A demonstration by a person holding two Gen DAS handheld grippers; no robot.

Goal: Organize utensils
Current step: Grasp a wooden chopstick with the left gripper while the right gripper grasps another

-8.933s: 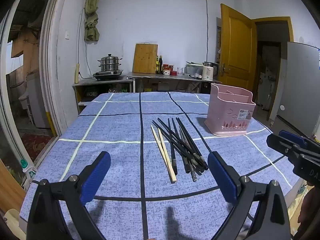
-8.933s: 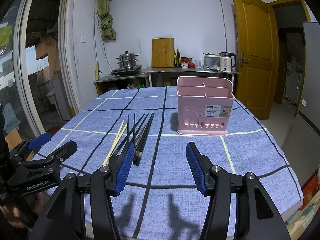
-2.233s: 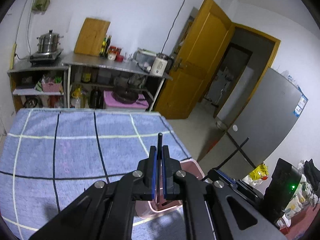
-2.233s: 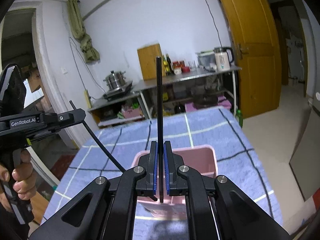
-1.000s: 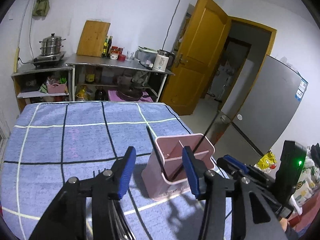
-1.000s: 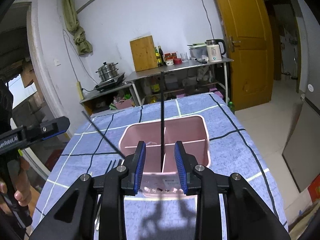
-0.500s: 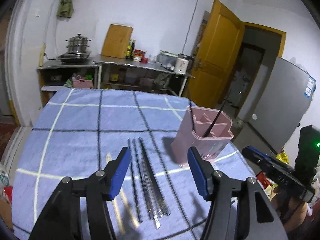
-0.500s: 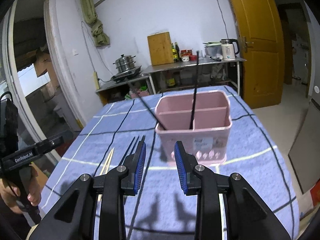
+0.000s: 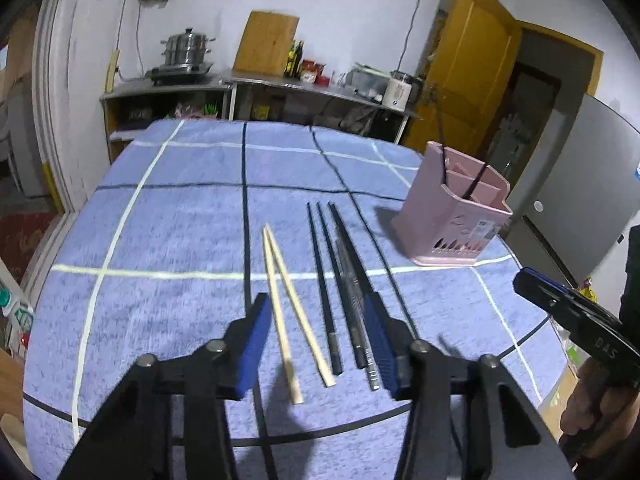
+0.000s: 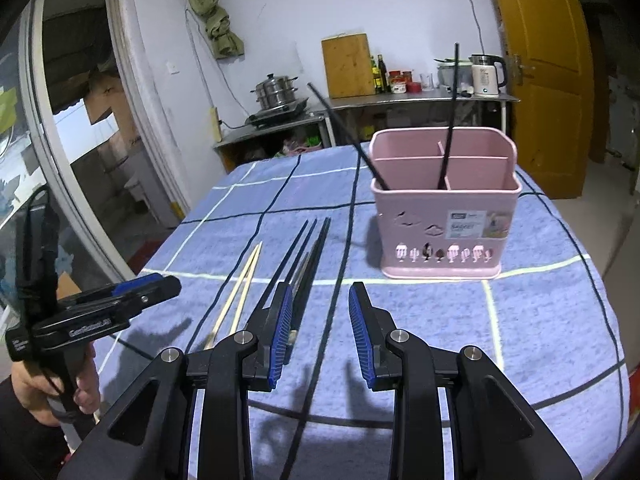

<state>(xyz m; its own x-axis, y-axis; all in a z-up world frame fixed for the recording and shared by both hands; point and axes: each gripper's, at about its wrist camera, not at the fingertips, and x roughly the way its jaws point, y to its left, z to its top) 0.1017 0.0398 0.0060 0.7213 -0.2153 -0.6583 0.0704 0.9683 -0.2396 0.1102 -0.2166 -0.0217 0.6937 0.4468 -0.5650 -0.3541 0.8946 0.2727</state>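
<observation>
Lying on the blue checked cloth (image 9: 168, 240) that covers the worktop, a row of chopsticks is seen from both wrist views: two pale wooden chopsticks (image 9: 286, 300) crossing near their far tips, and just to their right several dark chopsticks (image 9: 340, 276) laid close together, roughly parallel. Beyond them and to the right, well apart from the row, the pink utensil basket (image 10: 442, 216) stands upright on the cloth, divided into compartments. Two black chopsticks (image 10: 448, 120) are propped in it, one leaning steeply to the left out of the front left compartment, the other standing nearly upright by the central divider.

The left gripper (image 9: 318, 346) is held low over the near ends of the loose chopsticks; its jaws are closing, yet the blue pads (image 9: 254, 344) are still apart and nothing is pressed between them, although the wooden pair and the dark sticks are framed in the gap. The right gripper (image 10: 318, 334) is held over the cloth with its jaws apart and empty, the dark chopsticks lying just beside its left pad. A hand (image 10: 60, 384) gripping the left tool's handle is visible in the right wrist view.
</observation>
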